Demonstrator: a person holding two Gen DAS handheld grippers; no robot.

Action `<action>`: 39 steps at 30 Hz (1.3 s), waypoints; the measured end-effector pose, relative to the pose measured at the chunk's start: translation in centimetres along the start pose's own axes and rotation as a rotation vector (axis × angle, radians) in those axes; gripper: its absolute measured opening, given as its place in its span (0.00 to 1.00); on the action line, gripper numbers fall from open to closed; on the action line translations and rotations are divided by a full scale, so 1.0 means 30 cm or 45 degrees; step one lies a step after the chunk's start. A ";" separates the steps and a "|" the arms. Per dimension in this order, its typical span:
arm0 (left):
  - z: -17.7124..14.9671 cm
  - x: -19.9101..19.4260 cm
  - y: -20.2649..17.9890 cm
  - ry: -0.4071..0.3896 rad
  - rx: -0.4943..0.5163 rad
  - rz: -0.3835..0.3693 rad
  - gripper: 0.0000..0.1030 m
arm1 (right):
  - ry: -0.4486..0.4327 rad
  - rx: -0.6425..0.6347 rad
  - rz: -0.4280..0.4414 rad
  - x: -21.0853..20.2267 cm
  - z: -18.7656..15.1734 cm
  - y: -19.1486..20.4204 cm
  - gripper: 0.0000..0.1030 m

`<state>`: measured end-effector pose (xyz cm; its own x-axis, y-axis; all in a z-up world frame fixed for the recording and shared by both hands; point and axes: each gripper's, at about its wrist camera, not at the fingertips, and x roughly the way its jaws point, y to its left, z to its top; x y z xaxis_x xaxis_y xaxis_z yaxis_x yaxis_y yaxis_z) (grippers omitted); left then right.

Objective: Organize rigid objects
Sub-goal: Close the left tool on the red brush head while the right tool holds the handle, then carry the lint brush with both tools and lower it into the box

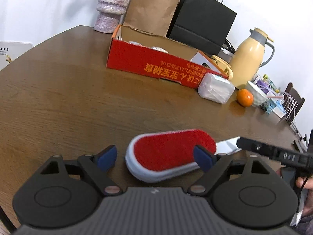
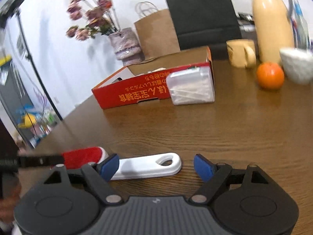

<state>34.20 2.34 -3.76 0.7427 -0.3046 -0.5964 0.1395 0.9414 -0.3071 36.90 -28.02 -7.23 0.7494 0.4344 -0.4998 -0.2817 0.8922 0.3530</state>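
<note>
A lint brush with a red pad (image 1: 172,148) and a white handle (image 2: 148,165) lies flat on the brown table (image 1: 68,107). My left gripper (image 1: 156,157) stands open around the red pad end, its blue pads clear of the brush. My right gripper (image 2: 156,166) is open around the white handle, which has a loop hole at its tip. The red pad (image 2: 84,156) shows at the left of the right wrist view. An open red cardboard box (image 1: 148,64) sits farther back with a few items inside. A clear box of cotton swabs (image 1: 216,88) leans against its front.
Behind the red box stand a brown paper bag (image 1: 150,9), a black paper bag (image 1: 203,23) and a vase (image 1: 111,5). To the right are a cream jug (image 1: 248,58), a yellow mug (image 2: 240,52), an orange (image 1: 245,97) and a white bowl (image 2: 297,64).
</note>
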 end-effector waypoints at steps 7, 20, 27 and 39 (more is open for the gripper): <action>0.004 -0.009 -0.017 -0.079 -0.006 0.058 0.60 | -0.012 -0.018 -0.089 0.013 -0.008 0.037 0.52; 0.184 -0.052 -0.101 -0.281 0.039 0.079 0.58 | -0.174 0.057 -0.118 -0.054 0.110 0.062 0.50; 0.377 -0.114 -0.156 -0.423 0.078 0.045 0.57 | -0.313 0.007 -0.112 -0.120 0.314 0.123 0.50; 0.749 -0.040 -0.175 -0.423 0.089 0.021 0.57 | -0.322 -0.005 -0.130 -0.051 0.692 0.148 0.50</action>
<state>47.30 1.01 15.23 0.9163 -0.2360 -0.3234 0.1615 0.9570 -0.2408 46.94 -27.29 11.51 0.8999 0.2976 -0.3188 -0.1988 0.9306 0.3074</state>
